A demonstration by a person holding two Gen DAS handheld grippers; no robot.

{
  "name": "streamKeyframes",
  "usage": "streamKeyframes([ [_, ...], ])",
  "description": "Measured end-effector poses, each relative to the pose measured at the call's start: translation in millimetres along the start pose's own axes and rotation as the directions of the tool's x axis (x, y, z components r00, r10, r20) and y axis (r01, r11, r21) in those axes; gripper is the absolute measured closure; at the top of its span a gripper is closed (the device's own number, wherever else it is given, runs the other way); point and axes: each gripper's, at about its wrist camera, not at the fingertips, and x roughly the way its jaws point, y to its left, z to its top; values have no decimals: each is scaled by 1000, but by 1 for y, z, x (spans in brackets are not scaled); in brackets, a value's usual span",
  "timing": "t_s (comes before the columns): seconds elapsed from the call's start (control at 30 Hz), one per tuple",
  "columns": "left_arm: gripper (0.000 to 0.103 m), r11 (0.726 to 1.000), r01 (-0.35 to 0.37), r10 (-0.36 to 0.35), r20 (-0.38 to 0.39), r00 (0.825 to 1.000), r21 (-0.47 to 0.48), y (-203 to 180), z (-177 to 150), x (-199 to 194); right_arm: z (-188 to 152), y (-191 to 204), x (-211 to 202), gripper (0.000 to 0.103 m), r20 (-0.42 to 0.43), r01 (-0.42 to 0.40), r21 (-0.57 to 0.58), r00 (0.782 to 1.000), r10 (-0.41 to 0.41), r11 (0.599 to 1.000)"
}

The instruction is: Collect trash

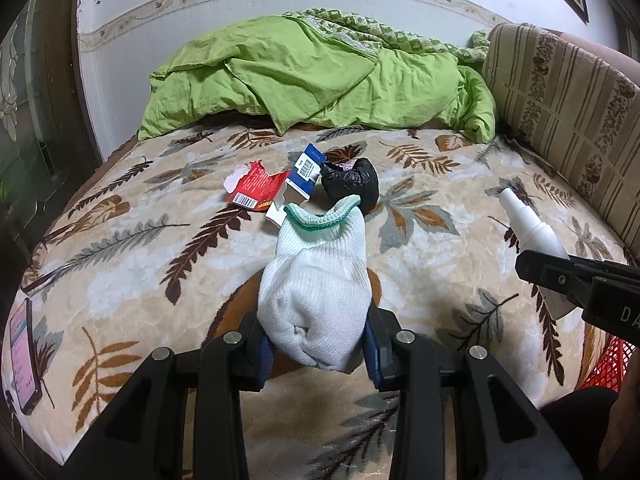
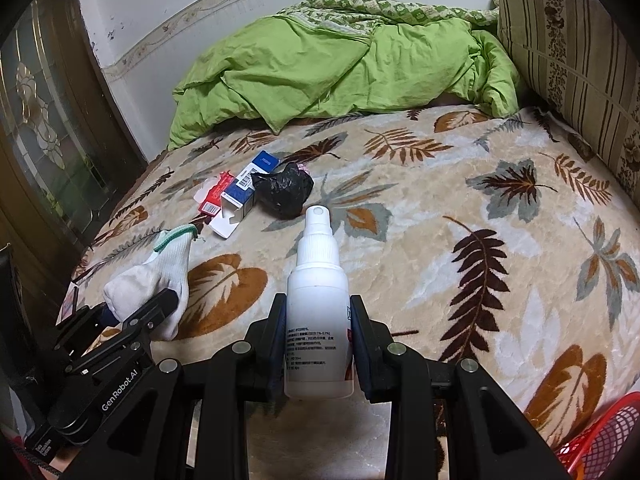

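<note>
Looking across the bed from left to right, I see my left gripper (image 1: 316,344) pinching a white sock (image 1: 316,300) by its toe end, cuff pointing away from me toward the far side. Farther on the leaf-patterned blanket (image 1: 420,280) lies a torn red carton (image 1: 256,190), touching a blue-and-white carton (image 1: 300,180) with its near flap open, and just right of that a knotted black bag (image 1: 352,182) with something pale pink showing at its top. My right gripper (image 2: 318,344) clamps a white spray bottle (image 2: 318,304) by its body, nozzle pointing away. A red mesh basket (image 2: 604,436) sits at the near right edge; I cannot tell what it contains.
</note>
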Motion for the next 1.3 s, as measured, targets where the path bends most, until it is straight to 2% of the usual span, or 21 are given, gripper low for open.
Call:
streamKeyframes([
  [0.8, 68, 1000, 1, -1, -2, 1000, 2, -2, 0, 0, 1, -1, 0, 72, -2, 1, -1, 1000, -1, 1000],
  [1.3, 68, 1000, 0, 0, -2, 1000, 2, -2, -1, 1, 1, 3, -1, 72, 0, 29, -15, 1000, -29, 999],
])
